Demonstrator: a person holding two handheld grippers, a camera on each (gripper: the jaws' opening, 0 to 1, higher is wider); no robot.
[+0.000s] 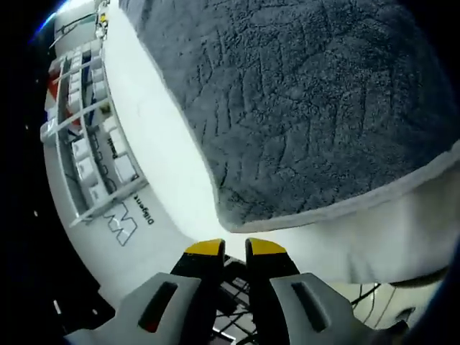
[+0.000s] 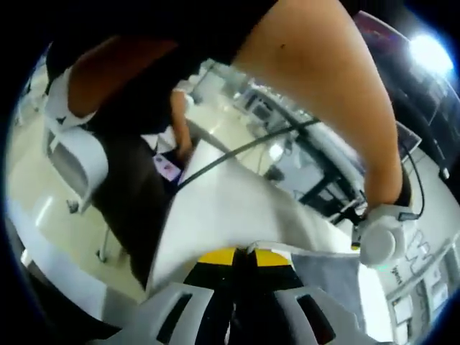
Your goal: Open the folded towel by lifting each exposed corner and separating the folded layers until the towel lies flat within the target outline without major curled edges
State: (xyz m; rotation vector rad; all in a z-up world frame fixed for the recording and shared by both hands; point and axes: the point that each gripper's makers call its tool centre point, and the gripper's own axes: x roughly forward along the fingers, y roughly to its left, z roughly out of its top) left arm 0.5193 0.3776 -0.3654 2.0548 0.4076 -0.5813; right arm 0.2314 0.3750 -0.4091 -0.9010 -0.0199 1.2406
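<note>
A dark grey towel (image 1: 309, 108) with a pale hem lies on the white table (image 1: 165, 165) in the left gripper view. Its near corner (image 1: 224, 224) points at my left gripper (image 1: 235, 249). The yellow-tipped jaws stand close together just short of that corner, with nothing seen between them. In the right gripper view a patch of the towel (image 2: 327, 280) lies at the lower right. Its hemmed corner (image 2: 253, 246) meets the gap of my right gripper (image 2: 244, 257), whose jaws look shut on it.
Shelves with white bins (image 1: 90, 136) stand past the table's far edge. A person's bare arm (image 2: 323, 93) crosses the right gripper view and ends at a white device (image 2: 381, 236). Another person sits on a white chair (image 2: 79, 162) beside the table (image 2: 223, 208). A cable (image 2: 244, 149) runs across.
</note>
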